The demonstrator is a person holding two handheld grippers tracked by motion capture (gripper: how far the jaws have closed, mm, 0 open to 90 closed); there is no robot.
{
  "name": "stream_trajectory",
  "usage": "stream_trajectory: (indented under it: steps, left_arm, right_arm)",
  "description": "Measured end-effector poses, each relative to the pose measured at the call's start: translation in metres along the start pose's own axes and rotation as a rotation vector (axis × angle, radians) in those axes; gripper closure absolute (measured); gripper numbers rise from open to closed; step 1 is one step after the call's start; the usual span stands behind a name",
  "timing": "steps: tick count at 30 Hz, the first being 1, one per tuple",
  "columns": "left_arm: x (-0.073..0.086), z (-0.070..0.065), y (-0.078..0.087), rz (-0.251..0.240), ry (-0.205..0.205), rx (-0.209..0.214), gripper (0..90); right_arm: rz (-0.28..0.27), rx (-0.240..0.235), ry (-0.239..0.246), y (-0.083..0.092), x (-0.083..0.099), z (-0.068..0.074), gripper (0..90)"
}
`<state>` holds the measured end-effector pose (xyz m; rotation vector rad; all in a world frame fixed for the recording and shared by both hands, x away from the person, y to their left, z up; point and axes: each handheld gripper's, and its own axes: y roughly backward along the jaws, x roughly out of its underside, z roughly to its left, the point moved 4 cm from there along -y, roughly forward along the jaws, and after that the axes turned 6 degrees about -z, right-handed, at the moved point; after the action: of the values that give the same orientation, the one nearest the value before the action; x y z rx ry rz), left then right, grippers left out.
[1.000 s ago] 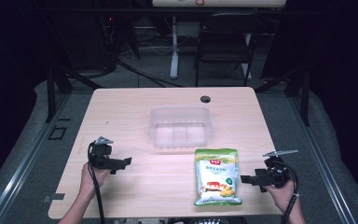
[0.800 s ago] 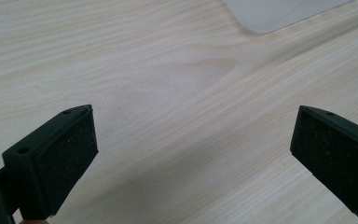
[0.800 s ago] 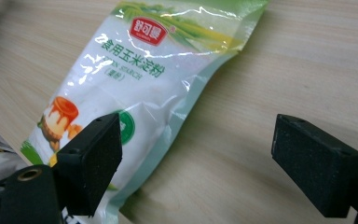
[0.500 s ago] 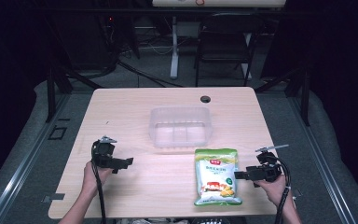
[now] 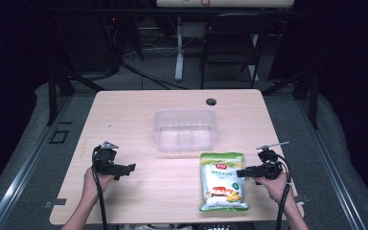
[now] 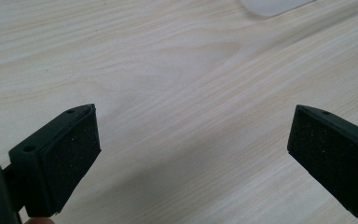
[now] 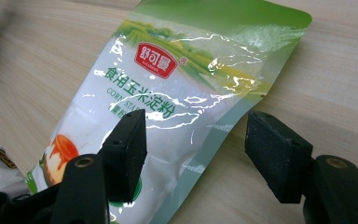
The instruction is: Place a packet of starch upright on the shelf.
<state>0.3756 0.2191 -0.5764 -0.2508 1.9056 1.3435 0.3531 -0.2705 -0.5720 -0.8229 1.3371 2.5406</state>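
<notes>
A green and white bag (image 5: 223, 181) with red writing lies flat on the worktop (image 5: 139, 112), near the front edge and over to the right side. In the right gripper view the bag (image 7: 168, 88) is shiny and has a picture of food low on its front.

The right hand-held gripper (image 5: 242, 173) is at the right edge of the bag, level with its middle. Its jaws have just been closing. They are still partly apart. One jaw is over the bag and the other is over the bare wood beside it, so the edge of the bag sits between them. The pads (image 7: 129, 154) do not press on the bag. The right hand (image 5: 273, 184) holds it from the front of the worktop.

Just behind the bag stands a clear plastic box (image 5: 185, 129), in the middle of the worktop.

Far off on the left side is the left hand-held gripper (image 5: 127, 167), held by the left hand (image 5: 93, 182). Its jaws are wide apart with only bare wood between them.

A small dark hole (image 5: 211, 101) sits near the back edge.
</notes>
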Motion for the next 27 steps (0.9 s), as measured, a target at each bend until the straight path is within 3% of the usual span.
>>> stream_trajectory:
  steps: [14, 15, 18, 27]
  left_arm:
    - [-0.001, 0.0, -0.003, 0.008, -0.012, 0.0, 2.8]
    - [-0.001, 0.0, -0.004, 0.006, -0.01, 0.001, 2.8]
    - [-0.001, 0.0, -0.003, 0.008, -0.012, 0.001, 2.9]
    - [0.0, 0.001, -0.004, 0.017, -0.011, 0.005, 3.2]
  right_arm:
    - [0.025, 0.028, -0.048, -0.017, -0.007, -0.01, 42.6]
    - [0.045, 0.023, -0.043, -0.017, -0.007, -0.011, 42.8]
    - [0.03, 0.029, -0.055, -0.018, -0.008, -0.012, 44.2]
    - [0.052, 0.028, -0.1, -0.021, -0.007, -0.016, 49.2]
